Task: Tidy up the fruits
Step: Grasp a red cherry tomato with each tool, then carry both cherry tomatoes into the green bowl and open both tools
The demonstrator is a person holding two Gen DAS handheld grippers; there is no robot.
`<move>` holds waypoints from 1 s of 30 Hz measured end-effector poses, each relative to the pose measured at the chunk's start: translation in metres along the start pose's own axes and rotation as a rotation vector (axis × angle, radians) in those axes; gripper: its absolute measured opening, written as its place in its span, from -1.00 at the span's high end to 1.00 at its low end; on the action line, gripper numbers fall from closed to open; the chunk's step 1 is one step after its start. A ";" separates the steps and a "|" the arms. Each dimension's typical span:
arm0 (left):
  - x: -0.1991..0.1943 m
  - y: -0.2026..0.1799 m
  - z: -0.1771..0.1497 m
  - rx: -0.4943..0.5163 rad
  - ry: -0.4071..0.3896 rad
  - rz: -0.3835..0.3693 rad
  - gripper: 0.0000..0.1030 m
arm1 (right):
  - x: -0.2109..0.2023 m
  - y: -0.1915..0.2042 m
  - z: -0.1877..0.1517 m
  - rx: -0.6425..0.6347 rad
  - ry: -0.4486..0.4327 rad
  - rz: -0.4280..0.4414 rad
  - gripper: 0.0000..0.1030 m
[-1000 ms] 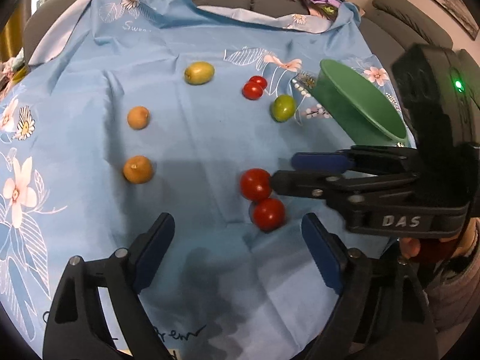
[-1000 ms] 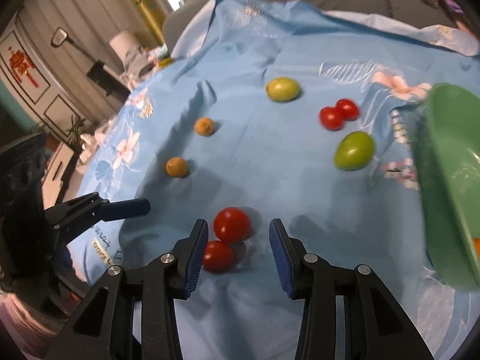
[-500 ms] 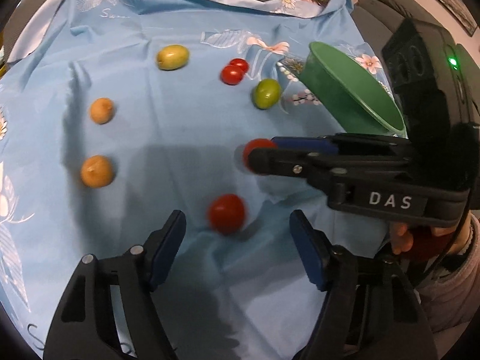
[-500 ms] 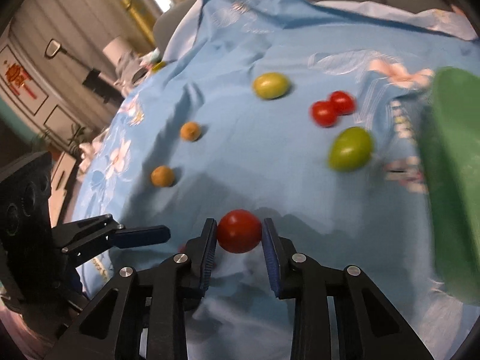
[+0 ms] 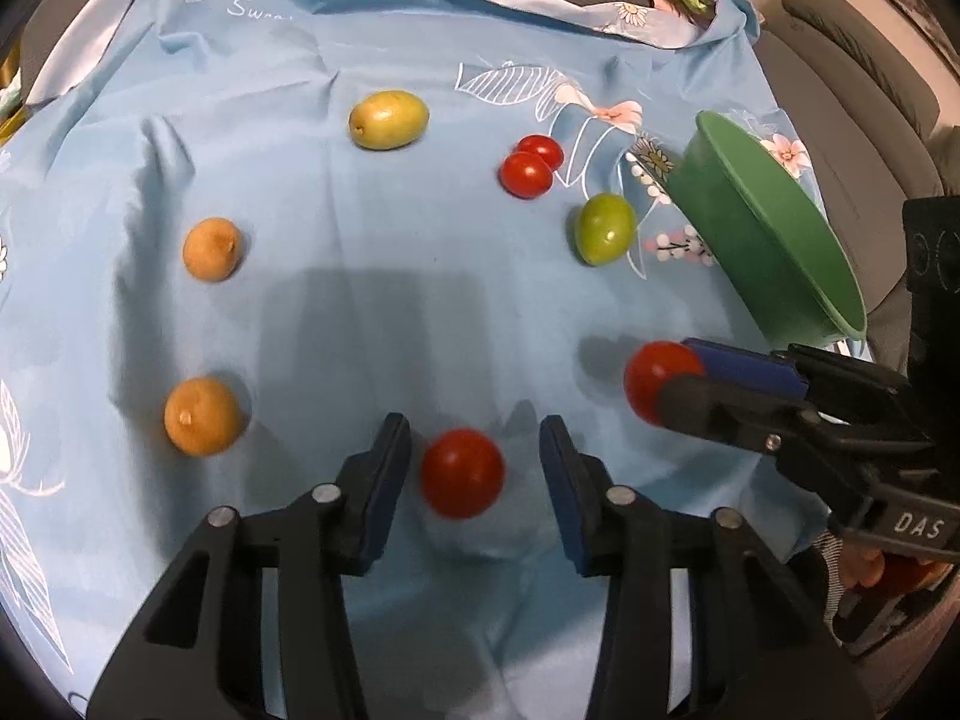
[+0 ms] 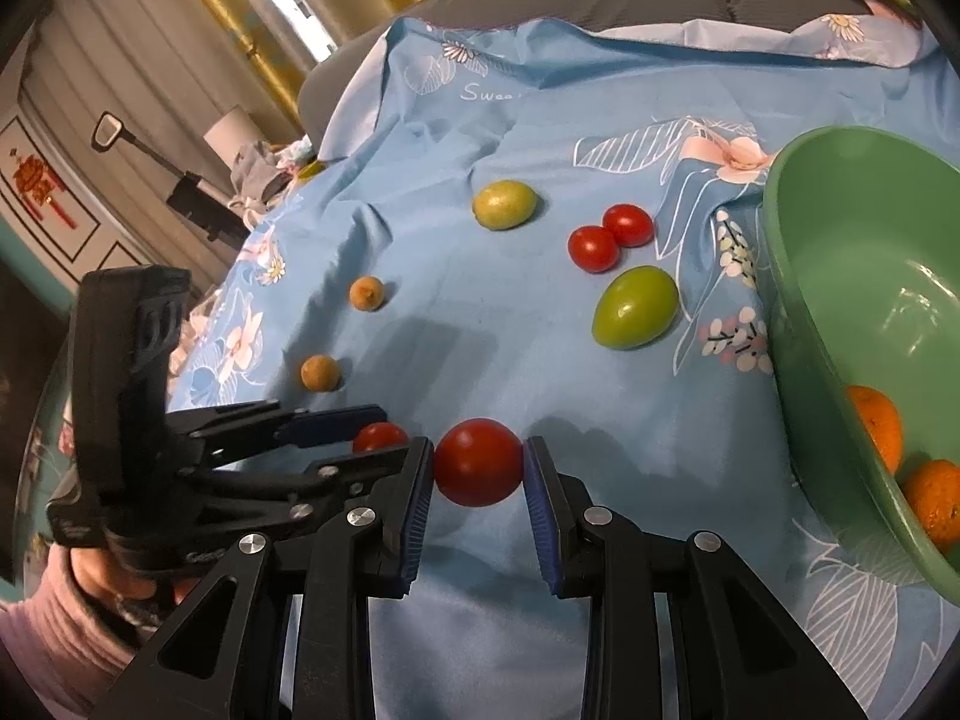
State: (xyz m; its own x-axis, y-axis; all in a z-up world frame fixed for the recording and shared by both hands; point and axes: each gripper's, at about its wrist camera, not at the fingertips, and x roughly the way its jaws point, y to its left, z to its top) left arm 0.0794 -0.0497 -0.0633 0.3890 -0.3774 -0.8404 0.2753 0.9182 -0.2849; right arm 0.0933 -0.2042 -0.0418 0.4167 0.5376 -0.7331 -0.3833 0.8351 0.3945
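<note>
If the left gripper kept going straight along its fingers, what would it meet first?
The left gripper has its jaws closing around a red tomato lying on the blue cloth. That tomato comes first; the cloth lies right beneath it, though depth is hard to judge.

Both views sit just behind their own jaws, looking steeply down and forward, close over a blue cloth (image 5: 420,276). The left wrist view faces across the cloth with the green bowl (image 5: 774,252) at its right edge and the right gripper (image 5: 672,384) entering from the right. The right wrist view looks from the opposite side, the bowl (image 6: 798,324) close on its right and the left gripper (image 6: 384,438) at lower left. Both share the cloth, the bowl and the scattered fruit.
</note>
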 end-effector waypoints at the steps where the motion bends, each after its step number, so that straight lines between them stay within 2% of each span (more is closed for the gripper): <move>1: 0.000 -0.002 0.000 0.013 0.003 0.017 0.39 | 0.000 0.000 0.000 0.000 -0.001 0.000 0.38; 2: 0.001 -0.003 -0.001 0.023 0.004 0.028 0.50 | -0.001 -0.001 0.000 0.000 -0.002 0.000 0.37; 12: -0.009 -0.001 -0.004 -0.006 0.003 0.033 0.49 | -0.009 -0.008 -0.002 0.019 -0.025 0.003 0.38; 22: -0.053 -0.039 0.009 0.048 -0.096 0.019 0.49 | -0.048 -0.010 -0.008 0.026 -0.111 0.006 0.37; 30: -0.070 -0.077 0.024 0.123 -0.150 0.008 0.49 | -0.085 -0.020 -0.010 0.041 -0.201 -0.016 0.37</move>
State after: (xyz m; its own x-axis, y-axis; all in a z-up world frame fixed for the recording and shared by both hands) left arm 0.0523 -0.0966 0.0289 0.5159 -0.3927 -0.7613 0.3737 0.9029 -0.2125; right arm 0.0574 -0.2678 0.0075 0.5801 0.5336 -0.6155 -0.3435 0.8453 0.4091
